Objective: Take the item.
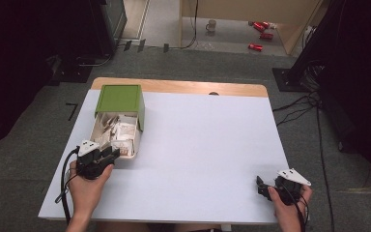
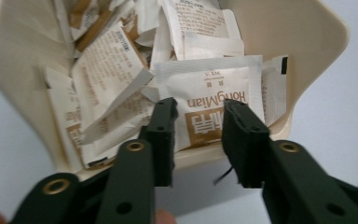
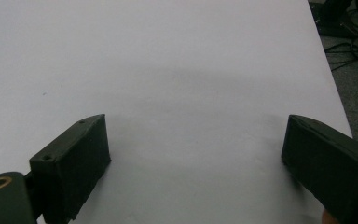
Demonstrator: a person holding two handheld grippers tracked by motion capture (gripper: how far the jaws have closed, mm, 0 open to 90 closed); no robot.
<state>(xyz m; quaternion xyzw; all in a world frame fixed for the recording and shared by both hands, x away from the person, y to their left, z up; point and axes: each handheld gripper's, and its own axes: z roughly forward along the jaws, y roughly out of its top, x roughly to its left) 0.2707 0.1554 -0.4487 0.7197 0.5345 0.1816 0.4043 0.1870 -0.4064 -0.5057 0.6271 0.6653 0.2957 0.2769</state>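
Note:
A cream box [image 1: 135,143] with its green lid [image 1: 121,99] raised stands at the table's left, holding several white and brown sachets [image 1: 118,133]. My left gripper [image 1: 111,153] sits at the box's near rim. In the left gripper view its jaws [image 2: 198,112] stand a little apart over a white sachet [image 2: 209,84] printed HongMian, which lies wider than the gap and is not pinched. The box wall [image 2: 307,42] curves around the pile. My right gripper [image 1: 262,187] rests at the table's near right corner, jaws [image 3: 196,144] wide apart over bare white table [image 3: 168,56].
The white table [image 1: 207,145] has a wooden strip [image 1: 183,87] along its far edge. Cables [image 1: 299,104] run over the floor to the right. A mug [image 1: 211,25] and red cans [image 1: 261,30] lie on the floor far behind.

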